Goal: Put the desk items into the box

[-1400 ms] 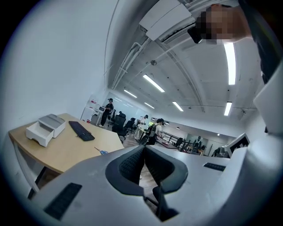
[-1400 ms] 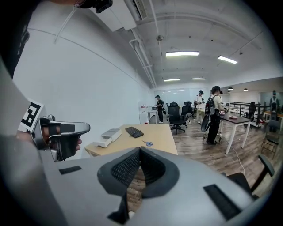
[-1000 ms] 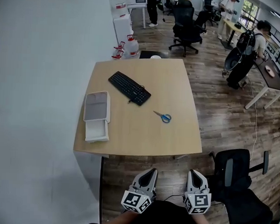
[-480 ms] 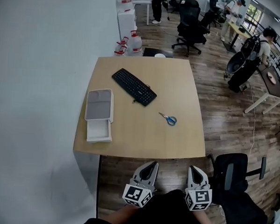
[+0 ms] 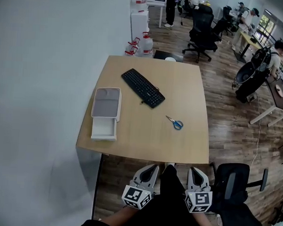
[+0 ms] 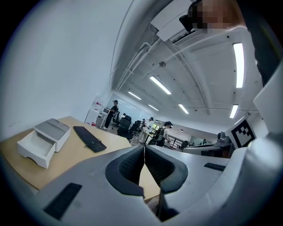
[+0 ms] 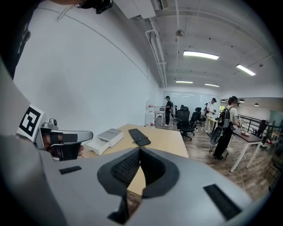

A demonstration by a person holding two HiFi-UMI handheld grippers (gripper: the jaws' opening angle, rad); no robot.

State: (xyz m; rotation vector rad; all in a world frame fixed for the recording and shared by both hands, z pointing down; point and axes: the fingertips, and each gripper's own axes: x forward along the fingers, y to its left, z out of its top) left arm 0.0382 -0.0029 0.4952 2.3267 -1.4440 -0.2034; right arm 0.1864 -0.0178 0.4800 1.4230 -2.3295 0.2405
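A pale wooden desk [image 5: 145, 134] stands against a white wall [image 5: 39, 81] on a plank floor [image 5: 231, 119]. A black office chair [image 5: 235, 179] is by its near right corner, and water jugs [image 5: 146, 43] sit past its far edge.

On the desk, the box [image 5: 106, 112] lies near the left edge, with a grey part and an open white part toward the near side. A black keyboard [image 5: 143, 87] lies slantwise on the far half. Blue-handled scissors [image 5: 175, 123] lie right of centre, well apart from the box.

The left gripper [image 5: 153, 168] and right gripper [image 5: 194, 171] are held side by side, short of the desk's near edge. Each has its jaws pressed together on nothing.

The scissors show only in the head view. The left gripper view adds the ceiling lights [image 6: 160, 85]. The right gripper view shows people [image 7: 226, 123] at far desks.
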